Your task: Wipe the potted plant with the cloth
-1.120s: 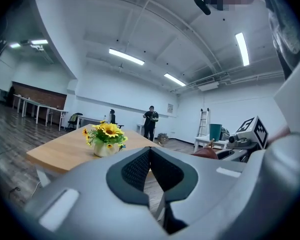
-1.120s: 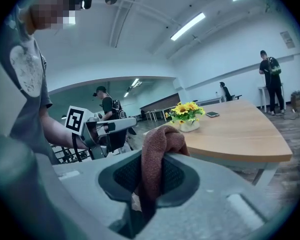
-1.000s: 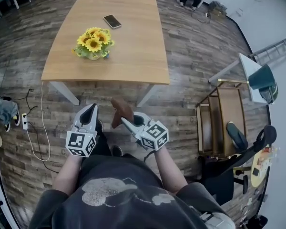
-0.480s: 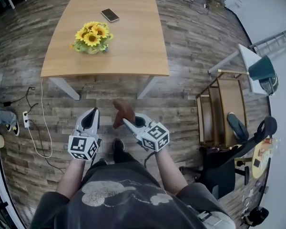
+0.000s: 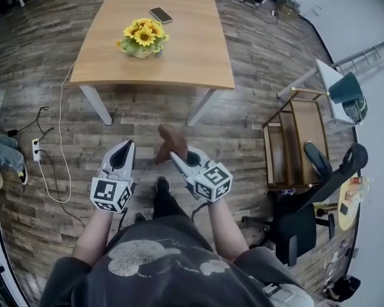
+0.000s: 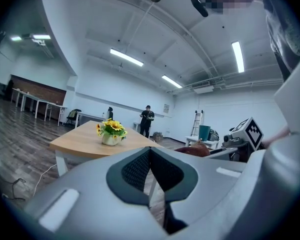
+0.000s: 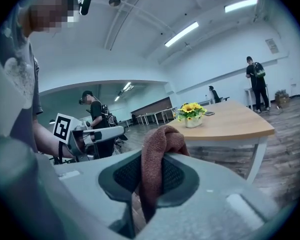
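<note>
Over the wooden floor [image 5: 243, 126], well short of the table, the left gripper [image 5: 125, 147] is hanging with jaws together and empty, while the right gripper [image 5: 175, 155] is pinching the brown cloth [image 5: 168, 139]. Open planks are stretching ahead to the table's [image 5: 179, 82] near edge. Farther back on it, the potted sunflower plant [image 5: 143, 36] is standing, with a phone [image 5: 161, 15] behind.

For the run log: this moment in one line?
right gripper: shut on cloth | left gripper: shut, empty | potted plant: on table, untouched
</note>
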`<state>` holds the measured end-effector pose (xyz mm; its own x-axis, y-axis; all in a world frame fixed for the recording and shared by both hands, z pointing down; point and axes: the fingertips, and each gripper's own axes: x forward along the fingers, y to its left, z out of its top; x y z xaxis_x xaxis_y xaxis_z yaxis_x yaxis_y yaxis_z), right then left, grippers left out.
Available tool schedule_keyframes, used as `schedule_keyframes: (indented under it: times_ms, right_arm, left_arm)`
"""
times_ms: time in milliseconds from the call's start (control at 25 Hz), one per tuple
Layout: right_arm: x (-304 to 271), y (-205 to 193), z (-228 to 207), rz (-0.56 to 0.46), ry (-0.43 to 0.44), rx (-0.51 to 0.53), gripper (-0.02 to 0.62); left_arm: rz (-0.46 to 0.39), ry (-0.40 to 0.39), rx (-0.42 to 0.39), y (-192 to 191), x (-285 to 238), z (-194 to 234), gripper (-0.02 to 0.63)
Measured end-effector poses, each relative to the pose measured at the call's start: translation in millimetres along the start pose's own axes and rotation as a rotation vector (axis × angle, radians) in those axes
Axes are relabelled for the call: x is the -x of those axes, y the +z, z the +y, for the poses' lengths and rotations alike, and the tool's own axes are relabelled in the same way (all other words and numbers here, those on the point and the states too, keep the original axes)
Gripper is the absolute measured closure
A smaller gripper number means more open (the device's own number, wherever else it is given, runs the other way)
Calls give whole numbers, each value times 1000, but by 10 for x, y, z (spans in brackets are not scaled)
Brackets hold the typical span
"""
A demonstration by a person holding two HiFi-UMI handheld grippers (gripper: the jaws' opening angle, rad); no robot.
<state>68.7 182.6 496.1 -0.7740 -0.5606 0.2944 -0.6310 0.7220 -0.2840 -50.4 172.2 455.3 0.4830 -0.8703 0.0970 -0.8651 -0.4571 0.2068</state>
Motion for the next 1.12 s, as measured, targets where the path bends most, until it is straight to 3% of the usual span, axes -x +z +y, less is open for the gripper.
schedule_keyframes:
  times_ms: [440,1120]
  right_arm:
    - [275,-291,706,-16,-42,-4,549]
    - [627,-588,1042,-19,-90,0,549]
  left_arm:
    - [16,-6,0,-134,837,-122,588]
    - [16,-55,-23,-212,1227,-388,589]
